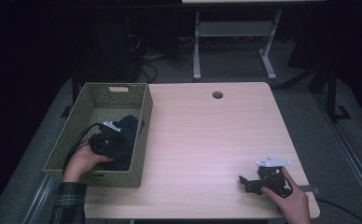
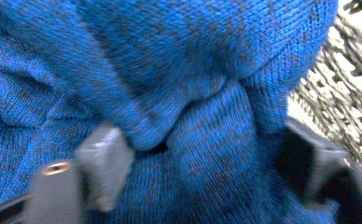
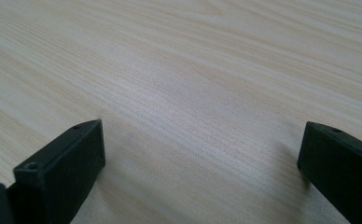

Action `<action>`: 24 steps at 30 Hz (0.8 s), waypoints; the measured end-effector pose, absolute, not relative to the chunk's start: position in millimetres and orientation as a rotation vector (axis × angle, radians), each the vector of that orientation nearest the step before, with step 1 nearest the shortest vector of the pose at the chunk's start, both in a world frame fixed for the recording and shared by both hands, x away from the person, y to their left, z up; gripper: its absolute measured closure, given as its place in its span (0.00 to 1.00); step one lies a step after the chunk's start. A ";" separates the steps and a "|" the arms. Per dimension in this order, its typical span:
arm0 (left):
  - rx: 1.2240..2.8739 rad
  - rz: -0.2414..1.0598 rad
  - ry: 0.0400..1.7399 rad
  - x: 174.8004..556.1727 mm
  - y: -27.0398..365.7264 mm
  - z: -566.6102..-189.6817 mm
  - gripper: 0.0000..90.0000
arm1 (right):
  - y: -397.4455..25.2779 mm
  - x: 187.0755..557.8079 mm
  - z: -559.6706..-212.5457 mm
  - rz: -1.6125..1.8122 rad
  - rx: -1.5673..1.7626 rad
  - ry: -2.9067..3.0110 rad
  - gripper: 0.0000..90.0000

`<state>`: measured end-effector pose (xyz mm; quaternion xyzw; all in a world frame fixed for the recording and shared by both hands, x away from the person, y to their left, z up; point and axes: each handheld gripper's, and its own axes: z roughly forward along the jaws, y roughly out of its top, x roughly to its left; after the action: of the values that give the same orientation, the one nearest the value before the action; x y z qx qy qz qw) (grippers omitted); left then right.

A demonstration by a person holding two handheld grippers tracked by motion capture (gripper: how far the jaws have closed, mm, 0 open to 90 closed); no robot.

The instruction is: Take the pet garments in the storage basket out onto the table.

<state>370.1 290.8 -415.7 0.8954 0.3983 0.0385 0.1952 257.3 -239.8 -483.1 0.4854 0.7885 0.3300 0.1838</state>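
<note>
Left tool (image 1: 105,140) is reaching into the woven basket (image 1: 142,140) at the tabletop's left edge, jaws spread around a fold of the blue knit garment (image 2: 179,93), so closing and lifting is probably next; right tool (image 1: 256,179) is resting open near the front right corner.

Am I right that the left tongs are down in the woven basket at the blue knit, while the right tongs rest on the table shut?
Not quite: the right tongs are open, their jaws wide apart over bare table in the right gripper view. The left tongs are indeed in the woven basket at the blue knit.

The left gripper (image 2: 193,172) shows blurred, its jaws partly buried in the blue knit (image 2: 170,70).
</note>
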 end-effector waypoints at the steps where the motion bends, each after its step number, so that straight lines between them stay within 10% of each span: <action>1: 2.516 0.103 1.119 370.2 290.8 -415.9 0.49 | -239.8 257.3 -483.1 0.931 1.369 2.223 0.00; 6: 2.522 0.064 1.118 371.2 290.9 -413.9 0.80 | -239.8 257.3 -483.1 0.931 1.369 2.224 0.00; 24: 2.204 0.203 1.150 359.2 316.6 -364.5 0.82 | -239.9 257.3 -483.0 0.930 1.368 2.224 0.01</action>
<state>359.2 316.6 -364.5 0.8378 0.4371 0.0771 0.3179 257.3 -239.9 -483.0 0.4852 0.7887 0.3299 0.1836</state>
